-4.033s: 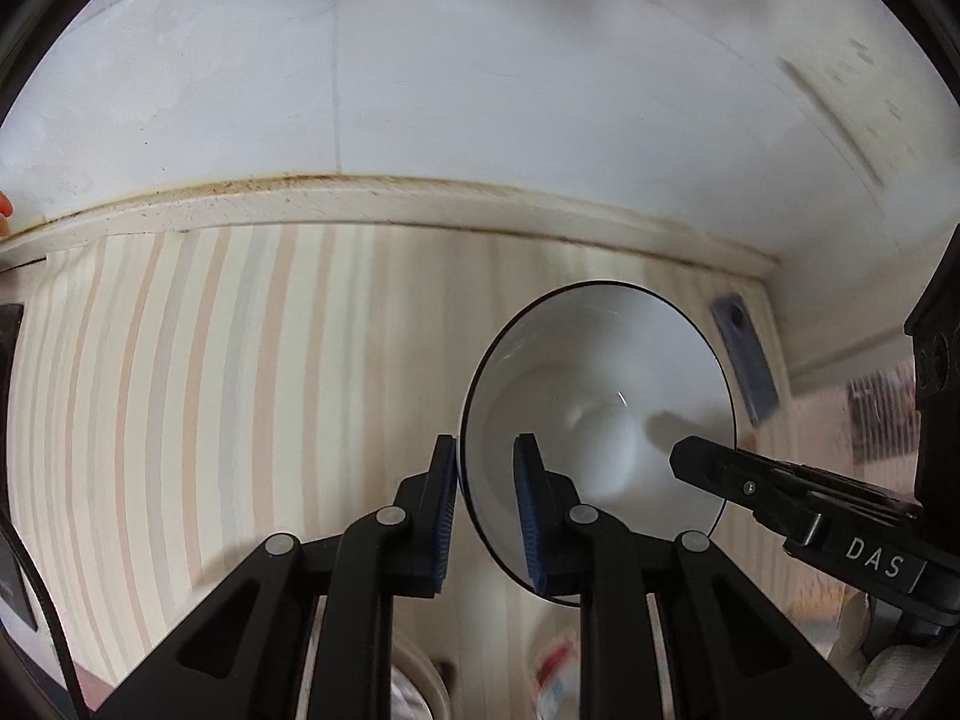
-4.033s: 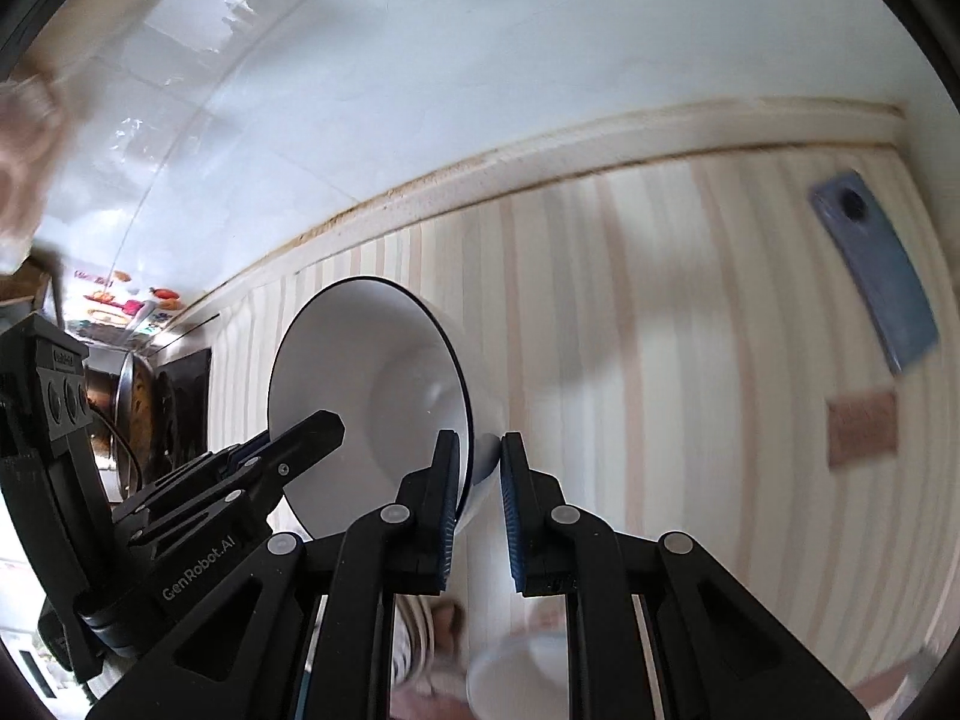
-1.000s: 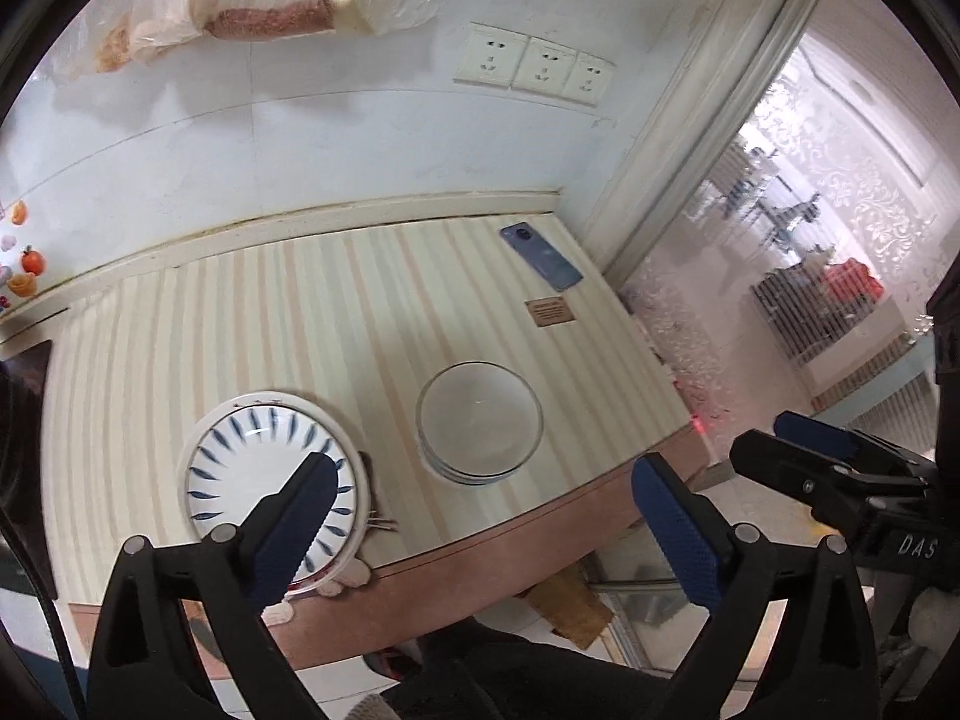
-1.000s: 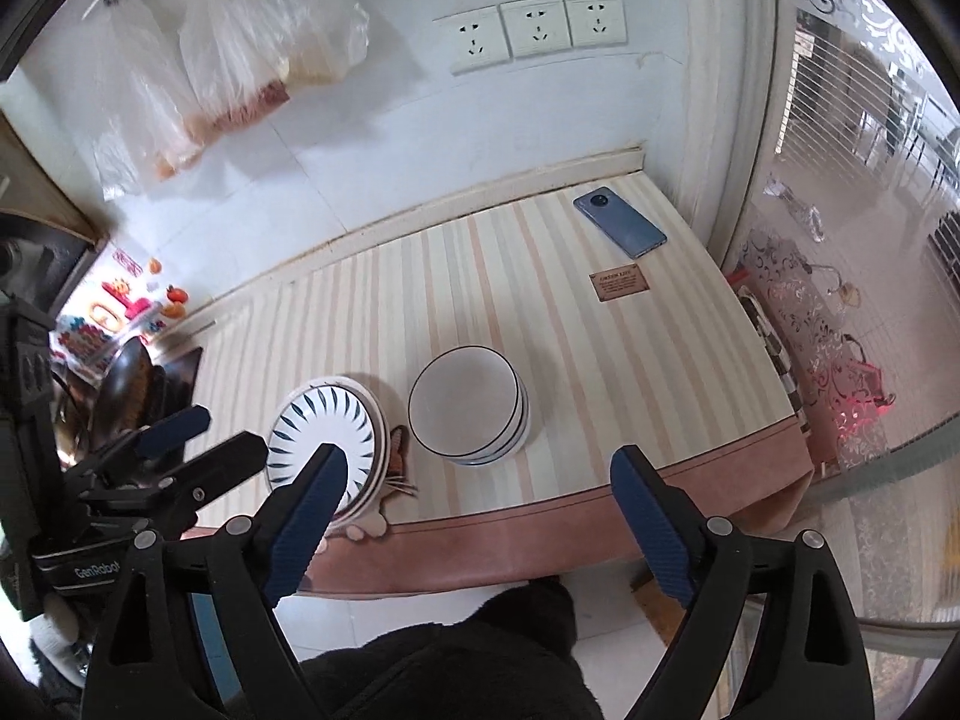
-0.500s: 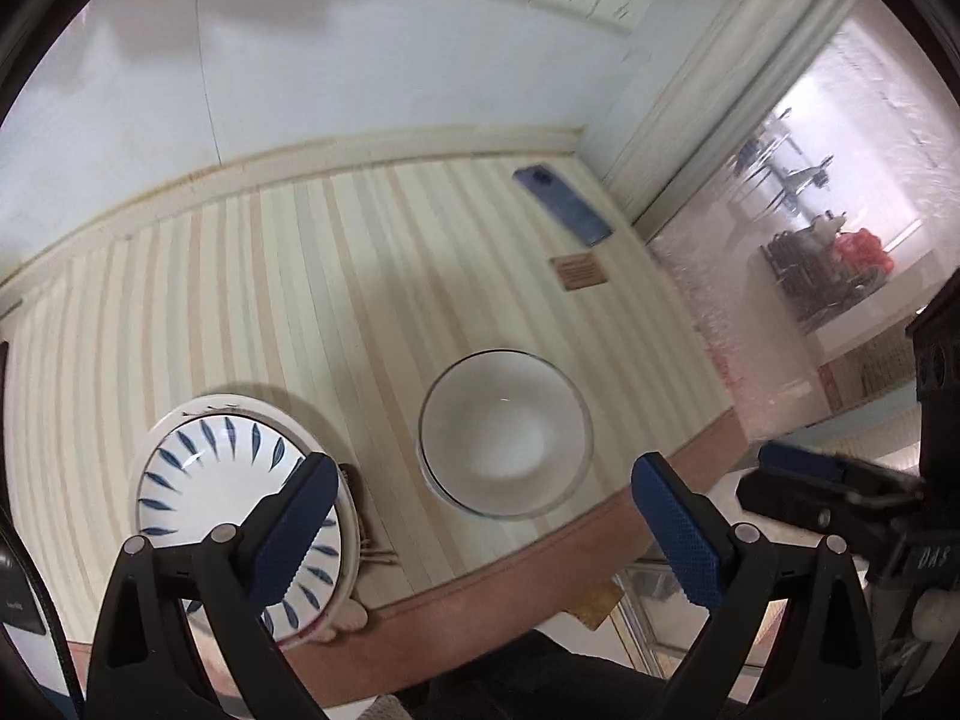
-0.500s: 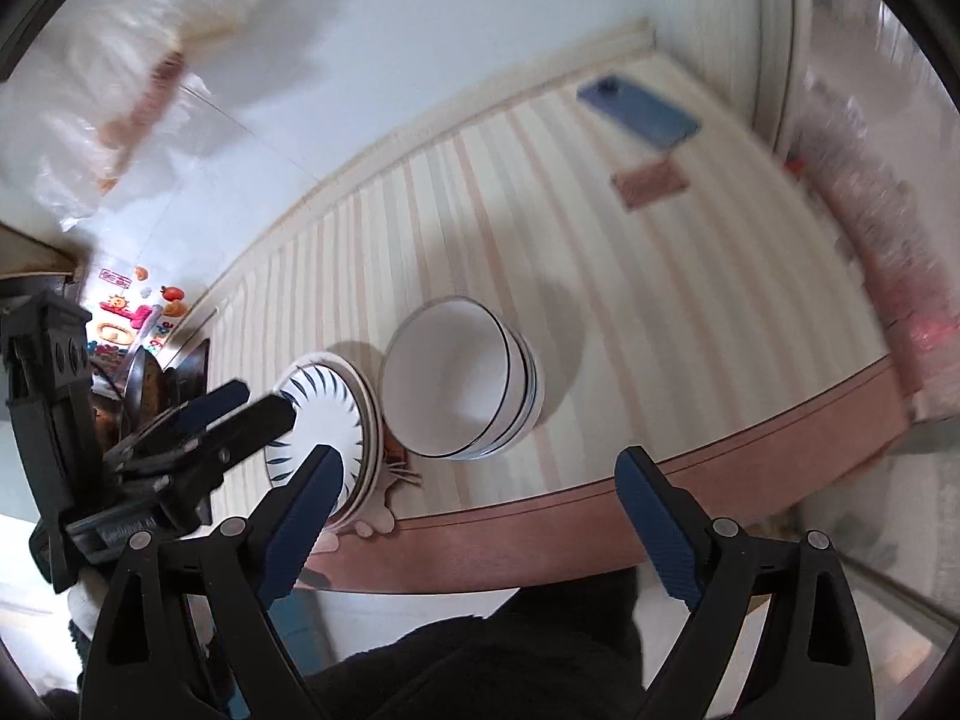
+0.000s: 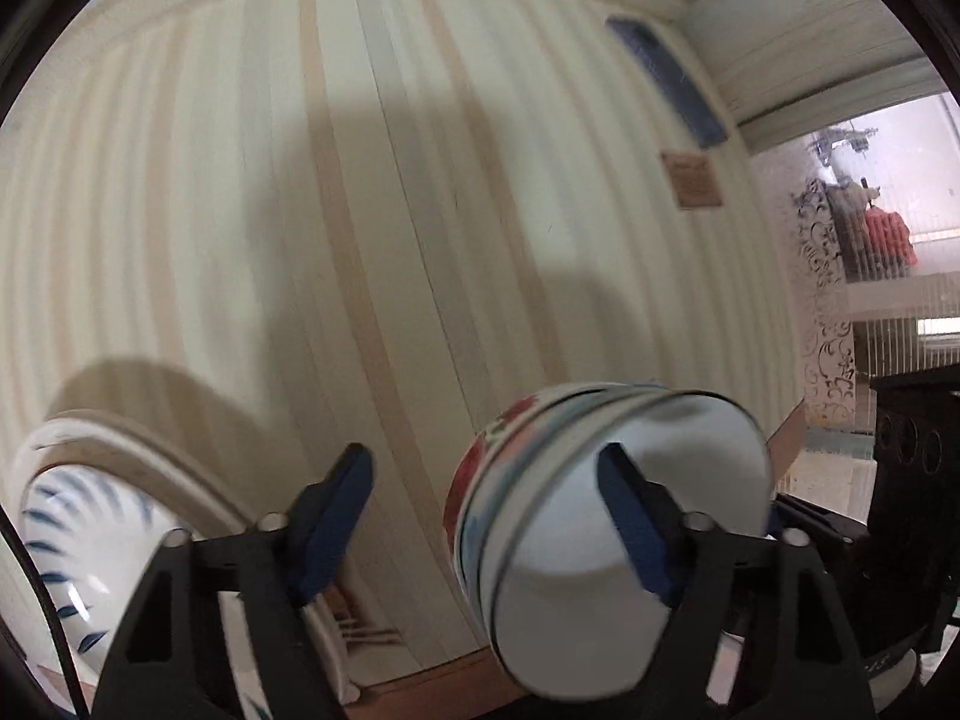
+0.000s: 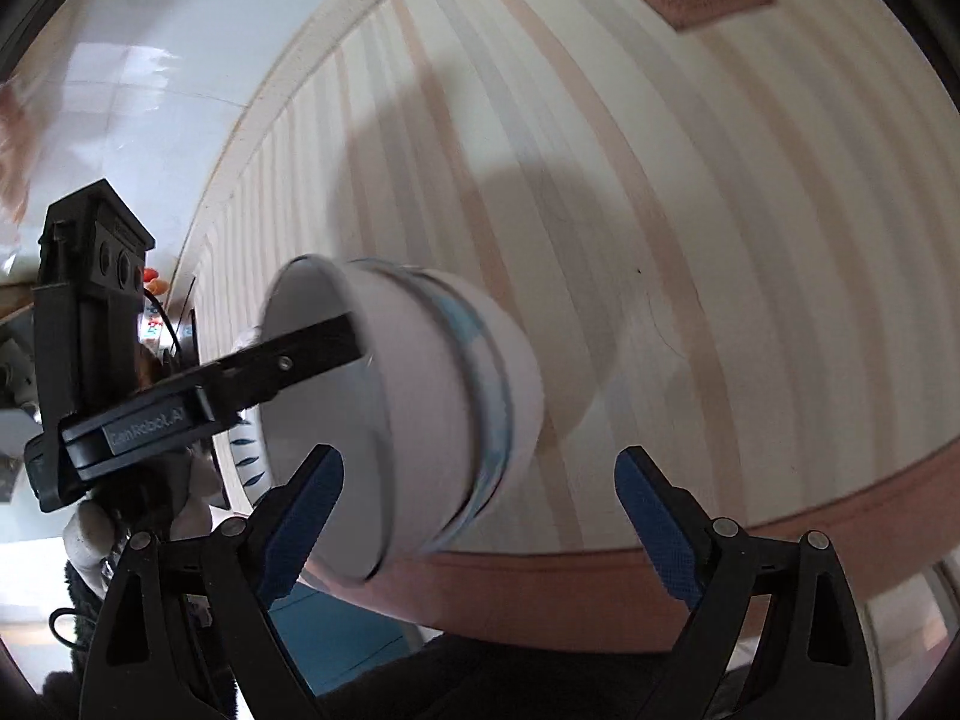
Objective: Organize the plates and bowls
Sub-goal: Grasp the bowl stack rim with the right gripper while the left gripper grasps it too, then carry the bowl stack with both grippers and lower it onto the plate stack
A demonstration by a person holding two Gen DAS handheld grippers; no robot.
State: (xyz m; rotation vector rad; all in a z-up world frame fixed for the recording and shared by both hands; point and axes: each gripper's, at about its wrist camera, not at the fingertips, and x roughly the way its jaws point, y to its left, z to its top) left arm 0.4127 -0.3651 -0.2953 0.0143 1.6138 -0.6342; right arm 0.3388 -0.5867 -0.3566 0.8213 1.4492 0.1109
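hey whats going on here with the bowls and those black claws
A person is tidying dishes on a striped table with a claw in each hand. The left claw is open, one finger reaching inside the top of a stack of bowls near the table's front edge. The right claw is open too, at the stack's near side. A stack of blue-patterned plates sits just left of the bowls.

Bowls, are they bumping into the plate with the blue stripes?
Apart. The left wrist view shows a bare strip of striped table running between the stacked bowls and the blue-striped plate.
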